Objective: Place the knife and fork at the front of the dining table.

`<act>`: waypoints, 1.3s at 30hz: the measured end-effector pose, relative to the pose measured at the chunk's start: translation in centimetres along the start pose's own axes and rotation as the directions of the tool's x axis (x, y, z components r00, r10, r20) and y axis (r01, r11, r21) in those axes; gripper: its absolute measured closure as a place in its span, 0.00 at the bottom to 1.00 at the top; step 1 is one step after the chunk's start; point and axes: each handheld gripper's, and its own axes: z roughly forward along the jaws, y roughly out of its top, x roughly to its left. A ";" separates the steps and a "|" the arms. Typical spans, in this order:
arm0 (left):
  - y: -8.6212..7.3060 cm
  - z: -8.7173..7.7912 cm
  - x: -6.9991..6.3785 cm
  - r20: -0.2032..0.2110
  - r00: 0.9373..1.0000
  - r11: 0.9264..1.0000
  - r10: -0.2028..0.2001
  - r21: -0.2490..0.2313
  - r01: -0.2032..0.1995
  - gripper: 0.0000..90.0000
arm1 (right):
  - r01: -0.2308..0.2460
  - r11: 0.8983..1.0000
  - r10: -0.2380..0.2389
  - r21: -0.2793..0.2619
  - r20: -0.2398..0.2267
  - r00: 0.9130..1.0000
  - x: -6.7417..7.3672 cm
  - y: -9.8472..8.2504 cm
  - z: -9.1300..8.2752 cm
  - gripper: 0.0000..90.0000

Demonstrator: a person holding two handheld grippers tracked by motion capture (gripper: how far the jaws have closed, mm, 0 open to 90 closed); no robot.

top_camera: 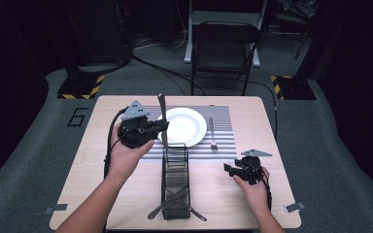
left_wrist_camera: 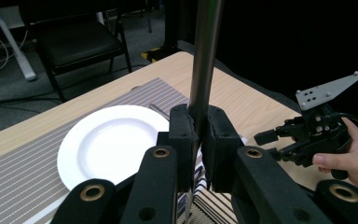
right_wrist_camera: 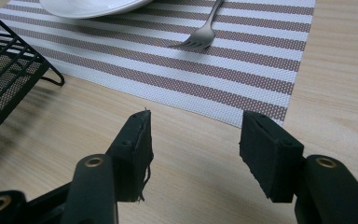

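High view: left hand-held gripper (top_camera: 159,127) pinches knife (top_camera: 162,116) upright between plate (top_camera: 187,127) and basket (top_camera: 175,177); right hand-held gripper (top_camera: 229,169) spread

A: The table (top_camera: 233,194) is lit evenly from overhead; the room behind it falls into near black.

B: Shadows are soft, and a faint one lies beside the wire basket (right_wrist_camera: 9,84).

A: The white plate (left_wrist_camera: 107,144) comes close to glare. The high view is soft and grainy.

B: The nearest black jaws blur slightly in both gripper views.
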 end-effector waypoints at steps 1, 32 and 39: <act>0.0 -0.1 0.1 -0.005 1.000 1.000 -0.001 0.005 0.001 0.92 | -0.001 1.000 0.001 -0.001 -0.001 1.000 0.0 0.0 0.0 0.48; -3.1 1.8 4.7 -0.132 0.989 0.997 -0.071 -0.001 0.072 0.92 | -0.009 1.000 0.009 0.001 -0.001 1.000 0.0 -0.1 0.0 0.48; -4.2 2.6 6.0 -0.155 0.983 0.995 -0.096 0.005 0.098 0.92 | -0.013 1.000 0.013 0.001 -0.003 1.000 -0.1 -0.1 0.0 0.48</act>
